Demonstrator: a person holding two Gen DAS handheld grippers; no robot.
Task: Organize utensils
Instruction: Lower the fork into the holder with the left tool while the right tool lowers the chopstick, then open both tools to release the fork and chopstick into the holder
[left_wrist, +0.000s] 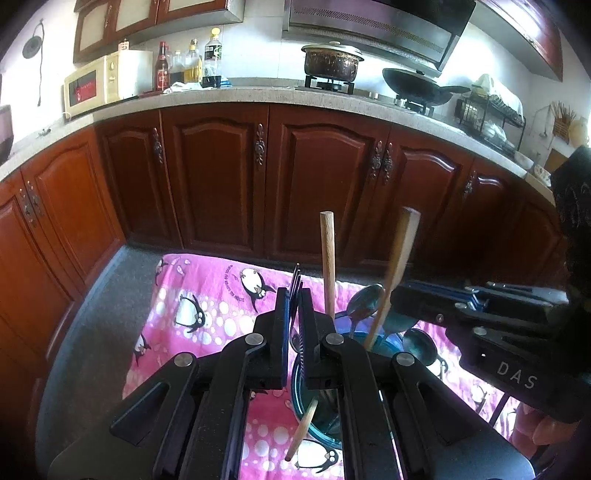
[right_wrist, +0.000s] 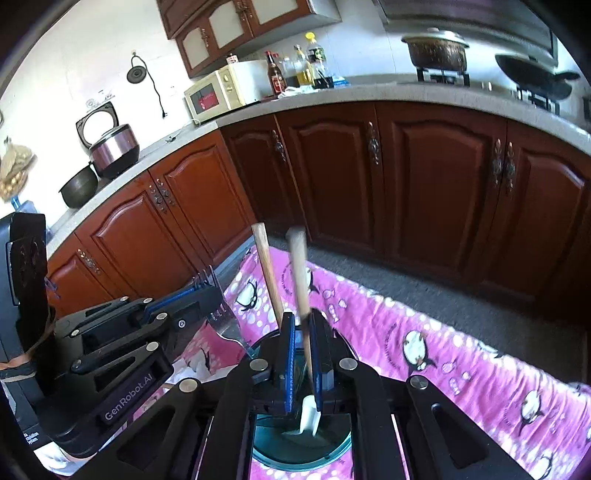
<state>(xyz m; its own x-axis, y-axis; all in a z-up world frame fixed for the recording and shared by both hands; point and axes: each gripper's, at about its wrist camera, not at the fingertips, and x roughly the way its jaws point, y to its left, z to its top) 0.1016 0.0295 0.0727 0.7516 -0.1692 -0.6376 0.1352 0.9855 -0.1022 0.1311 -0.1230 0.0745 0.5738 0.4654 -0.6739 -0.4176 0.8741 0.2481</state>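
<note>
1. In the left wrist view, the left hand-held gripper (left_wrist: 291, 295) fills the lower centre of the frame, its jaws clamped on a metal fork (left_wrist: 296, 282) whose dark tines stick up just above the fingertips.
2. Directly beneath it stands a round blue-green glass holder (left_wrist: 314, 417), on a pink penguin-print cloth (left_wrist: 207, 295) spread over the desk.
3. Inside the holder sit a light wooden stick-shaped handle (left_wrist: 328, 254), standing nearly upright, and shiny metal spoons (left_wrist: 365, 301), bowls up, just right of it.
4. In the right wrist view, the right hand-held gripper (right_wrist: 302, 321) occupies the lower centre, closed on a wooden-handled spatula with a white blade (right_wrist: 309, 413); the blade hangs inside the holder's mouth, the handle tilting to the upper left.
5. The left wrist view shows this gripper entering from the right edge, holding the same handle over the holder.
6. Behind the cloth run dark reddish-brown wooden cabinet doors (left_wrist: 218, 173).
7. Farthest, at the top left, a cream microwave (left_wrist: 99, 81) and bottles (left_wrist: 192, 62) stand on the grey countertop; a dark pot (left_wrist: 332, 61) sits on the stove.
</note>
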